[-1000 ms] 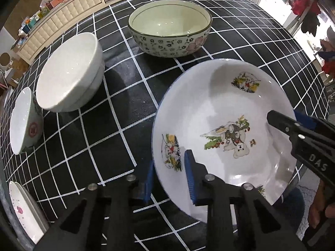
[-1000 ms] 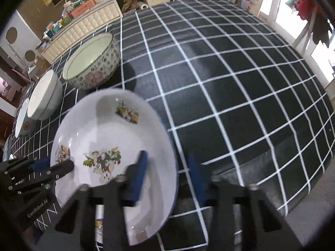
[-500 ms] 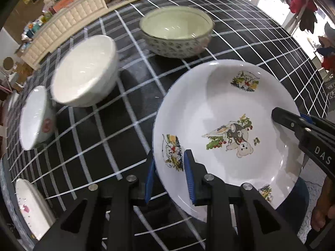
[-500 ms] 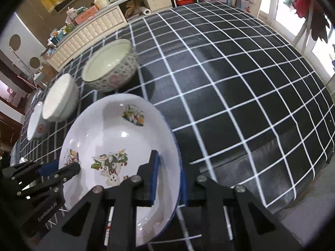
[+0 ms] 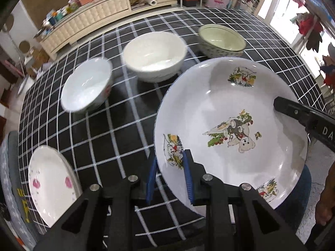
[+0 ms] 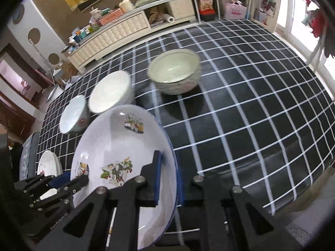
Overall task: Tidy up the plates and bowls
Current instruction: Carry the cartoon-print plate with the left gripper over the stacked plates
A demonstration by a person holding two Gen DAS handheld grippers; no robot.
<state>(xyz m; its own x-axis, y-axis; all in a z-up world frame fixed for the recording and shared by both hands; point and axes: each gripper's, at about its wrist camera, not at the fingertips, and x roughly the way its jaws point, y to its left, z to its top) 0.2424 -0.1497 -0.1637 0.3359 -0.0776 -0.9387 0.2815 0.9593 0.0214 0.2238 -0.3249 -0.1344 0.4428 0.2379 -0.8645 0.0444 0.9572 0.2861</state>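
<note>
Over the near edge of the black tablecloth with its white grid (image 5: 117, 129), I had the big white plate with cartoon prints and a thin blue rim (image 5: 226, 113) pinched between both tools; the left gripper (image 5: 170, 176) had its blue pads clamped on the plate's near-left rim, one pad inside the well and one beneath; the right gripper (image 6: 167, 178) bit the opposite rim in the same way, its jaws closing down on the edge, with the inner pad lying flat on the white glaze. The plate looked glossy and shallow, with a broad sloping lip; a larger bear-and-berries picture sat in the middle of the well and smaller prints were spaced round the lip; in my right view it hung tilted, its right edge nearer the camera, and it seemed clear of the cloth, though I could not be certain of that.

Beyond it stood three bowls in a loose row: a small white porcelain bowl with a red mark on its side (image 5: 86, 86), a plain white rounded bowl (image 5: 155, 55) just beside it, and a pale green-lined bowl with a patterned outside (image 5: 222, 37) farther right; all three were blurred. At the left edge lay a small white plate with pink flower prints (image 5: 50, 185), well apart from the big one; a cream cabinet (image 6: 108, 36) crowded with clutter ran along the far wall.
</note>
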